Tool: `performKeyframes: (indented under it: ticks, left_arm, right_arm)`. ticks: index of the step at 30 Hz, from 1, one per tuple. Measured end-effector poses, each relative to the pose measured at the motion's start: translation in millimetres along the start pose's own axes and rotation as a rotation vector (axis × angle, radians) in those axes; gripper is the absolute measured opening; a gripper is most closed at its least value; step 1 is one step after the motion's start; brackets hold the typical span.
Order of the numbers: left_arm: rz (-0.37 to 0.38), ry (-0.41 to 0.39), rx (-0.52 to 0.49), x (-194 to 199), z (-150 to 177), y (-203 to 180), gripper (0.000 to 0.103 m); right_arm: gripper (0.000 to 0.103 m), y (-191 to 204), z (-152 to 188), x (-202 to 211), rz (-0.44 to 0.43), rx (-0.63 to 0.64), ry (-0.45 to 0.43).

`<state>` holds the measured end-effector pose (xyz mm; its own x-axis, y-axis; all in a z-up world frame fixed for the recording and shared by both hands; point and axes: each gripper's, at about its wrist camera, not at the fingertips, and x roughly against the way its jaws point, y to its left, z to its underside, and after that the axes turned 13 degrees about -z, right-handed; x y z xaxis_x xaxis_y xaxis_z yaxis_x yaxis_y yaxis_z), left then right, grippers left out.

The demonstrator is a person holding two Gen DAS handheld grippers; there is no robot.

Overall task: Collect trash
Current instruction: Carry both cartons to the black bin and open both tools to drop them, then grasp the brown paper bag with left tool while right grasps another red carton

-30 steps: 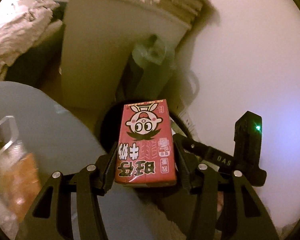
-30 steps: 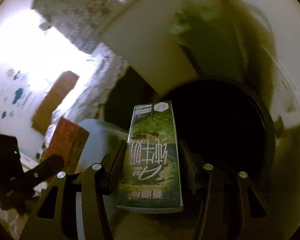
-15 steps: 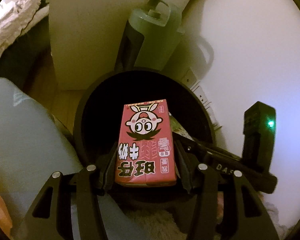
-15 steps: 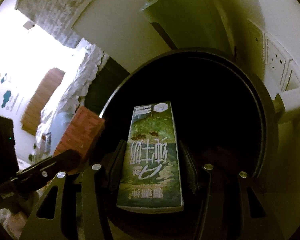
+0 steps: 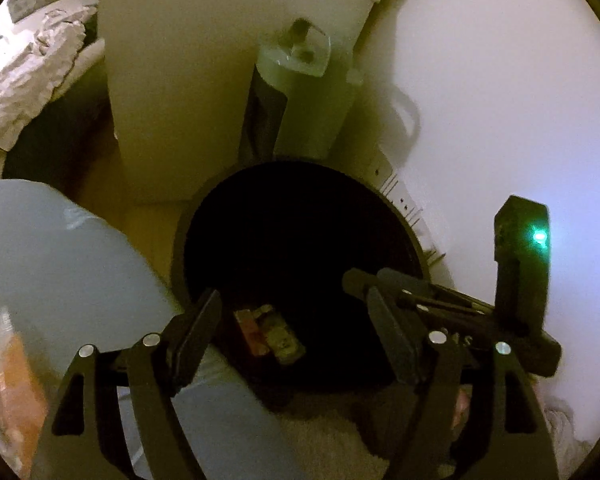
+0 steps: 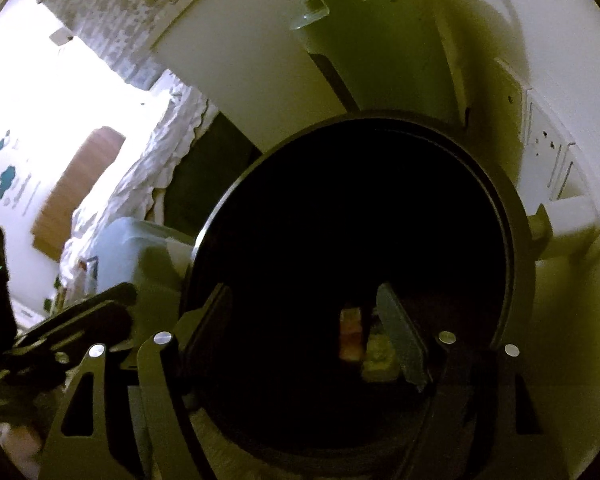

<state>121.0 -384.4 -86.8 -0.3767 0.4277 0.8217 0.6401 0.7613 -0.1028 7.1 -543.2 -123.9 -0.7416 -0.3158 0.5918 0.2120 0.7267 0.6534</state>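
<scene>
Both your claws, the left gripper [image 5: 292, 320] and right gripper [image 6: 304, 320], hang over the black bin [image 6: 516, 216], jaws opening and empty; two cartons [image 5: 268, 334] lie deep inside it. Withdraw carelessly and a finger could snag the bin's rim and tip it.

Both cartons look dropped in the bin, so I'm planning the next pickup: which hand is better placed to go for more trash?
Left, probably. Both jaws are opening and empty over the black bin, the two cartons inside. The left gripper is nearer the orange packet at its view's left edge; the right gripper sees only bin.
</scene>
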Motion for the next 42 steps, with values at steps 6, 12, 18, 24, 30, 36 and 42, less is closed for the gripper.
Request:
performKeyframes:
  ticks: [6, 12, 18, 24, 30, 36, 42]
  left_arm:
    - [-0.018, -0.085, 0.078, 49.6, 16.8, 36.6, 0.076]
    - [-0.127, -0.184, 0.190, 119.3, 54.9, 100.3, 0.076]
    - [-0.369, -0.248, 0.133, 186.1, 102.5, 184.0, 0.091]
    - [-0.541, -0.203, 0.150, 214.1, 138.8, 283.4, 0.097]
    - [-0.484, -0.142, 0.324, 187.0, 137.4, 367.2, 0.097]
    - [-0.400, -0.042, 0.393, 151.0, 137.3, 414.4, 0.075]
    - [-0.382, -0.012, 0.338, 133.7, 136.5, 408.7, 0.060]
  right_arm:
    - [0.074, 37.8, -5.6, 6.1, -0.035, 0.076, 0.003]
    - [0.079, 116.6, -10.9, -8.9, -0.163, 0.249, 0.090]
    - [0.084, 212.2, -20.4, -43.3, -0.294, 0.433, 0.220]
    - [0.085, 306.5, -16.0, -95.6, -0.398, 0.580, 0.347]
    - [0.086, 336.5, -13.0, -197.9, -0.251, 0.486, 0.519]
    - [0.086, 346.0, -14.9, -254.0, -0.216, 0.370, 0.619]
    - [0.086, 364.1, -13.5, -298.0, -0.180, 0.321, 0.641]
